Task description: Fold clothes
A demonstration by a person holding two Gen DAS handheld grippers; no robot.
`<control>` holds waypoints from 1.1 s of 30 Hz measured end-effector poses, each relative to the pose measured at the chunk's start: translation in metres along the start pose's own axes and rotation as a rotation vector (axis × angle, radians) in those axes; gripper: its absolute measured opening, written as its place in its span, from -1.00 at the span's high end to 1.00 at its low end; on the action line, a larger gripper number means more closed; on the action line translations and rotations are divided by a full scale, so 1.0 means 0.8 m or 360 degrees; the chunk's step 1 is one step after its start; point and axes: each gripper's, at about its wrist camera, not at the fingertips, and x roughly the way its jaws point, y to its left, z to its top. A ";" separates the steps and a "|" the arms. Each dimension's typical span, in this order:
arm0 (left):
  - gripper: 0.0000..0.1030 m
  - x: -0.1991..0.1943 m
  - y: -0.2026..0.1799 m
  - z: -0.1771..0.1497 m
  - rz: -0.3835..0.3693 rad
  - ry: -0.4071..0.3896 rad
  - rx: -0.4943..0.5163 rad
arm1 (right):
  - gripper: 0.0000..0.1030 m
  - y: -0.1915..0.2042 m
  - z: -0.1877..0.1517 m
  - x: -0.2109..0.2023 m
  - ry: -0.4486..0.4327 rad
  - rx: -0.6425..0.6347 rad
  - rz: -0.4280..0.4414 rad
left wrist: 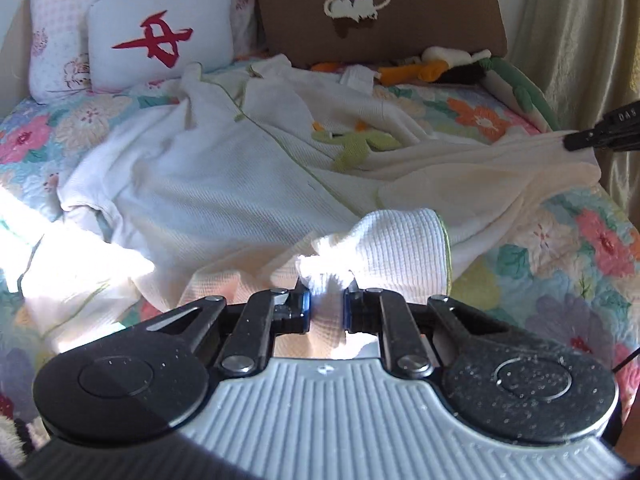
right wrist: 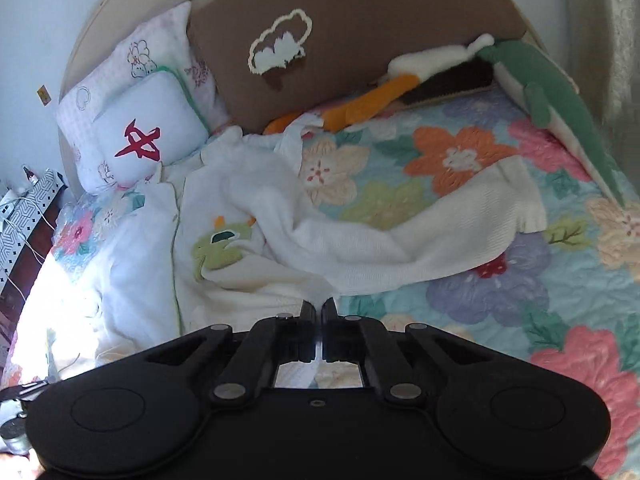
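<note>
Left wrist view: left tool [left wrist: 327, 307] and right tool [right wrist: 319, 312] each clench the white garment [left wrist: 224, 184].

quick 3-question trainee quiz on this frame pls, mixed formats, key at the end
1. True or false: the left gripper is shut on a bunched part of the white garment.
2. What does the right gripper pinch? A) the orange plush B) the white garment's edge C) nothing
3. Fill in: the garment lies on a ____ quilt.

Key: 1 true; 2 B; 3 floral
</note>
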 end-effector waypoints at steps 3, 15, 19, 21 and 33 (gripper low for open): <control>0.64 -0.030 0.002 0.003 0.0029 -0.0002 -0.0033 | 0.98 -0.004 -0.002 -0.025 0.0079 -0.0218 -0.0173; -0.27 -0.022 0.049 -0.034 0.0207 0.0291 -0.0322 | 0.47 -0.019 -0.007 0.014 0.0322 -0.0543 -0.0404; -0.47 -0.007 0.046 -0.042 0.0258 0.0420 -0.0301 | 0.07 0.023 -0.008 0.029 0.0294 -0.0409 0.0026; -0.51 0.001 0.044 -0.048 0.0234 0.0476 -0.0317 | 0.05 0.043 -0.016 0.046 0.0362 -0.0257 0.0285; 0.90 0.040 0.020 -0.063 0.0278 0.0340 -0.0295 | -0.31 0.143 -0.087 0.113 0.0689 -0.0137 0.0638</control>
